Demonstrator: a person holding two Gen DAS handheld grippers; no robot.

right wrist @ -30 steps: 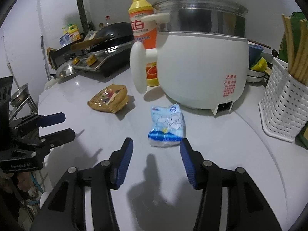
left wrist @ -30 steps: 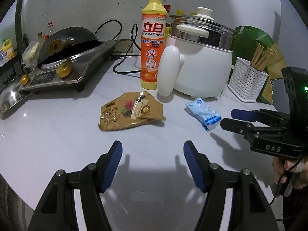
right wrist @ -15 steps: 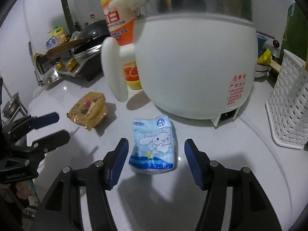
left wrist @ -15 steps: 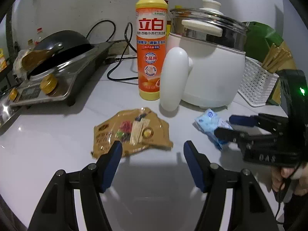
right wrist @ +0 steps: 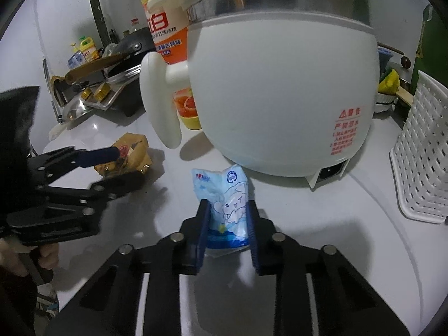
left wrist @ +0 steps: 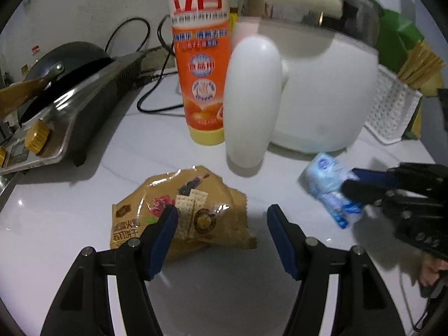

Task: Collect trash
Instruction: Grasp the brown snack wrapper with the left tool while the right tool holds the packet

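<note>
A crumpled brown snack wrapper (left wrist: 196, 204) (right wrist: 131, 151) lies on the white counter (left wrist: 70, 218). My left gripper (left wrist: 221, 215) (right wrist: 126, 166) is open just above it, with the wrapper's near part between the blue pads and not gripped. A small light-blue packet (right wrist: 228, 204) (left wrist: 324, 179) with a cartoon print lies in front of the white pot. My right gripper (right wrist: 226, 210) (left wrist: 350, 180) is closing on this packet, and its blue pads press both sides of it.
A white electric pot (right wrist: 280, 98) with a long handle (left wrist: 252, 106) stands right behind the packet. An orange dish-soap bottle (left wrist: 200, 64), a stove with a wok (left wrist: 70, 84), black cables (left wrist: 156, 89) and a white chopstick basket (right wrist: 422, 154) ring the area.
The left gripper moved forward until the brown wrapper sits between its fingers. The right gripper advanced over the blue packet and its jaws came together on it.
</note>
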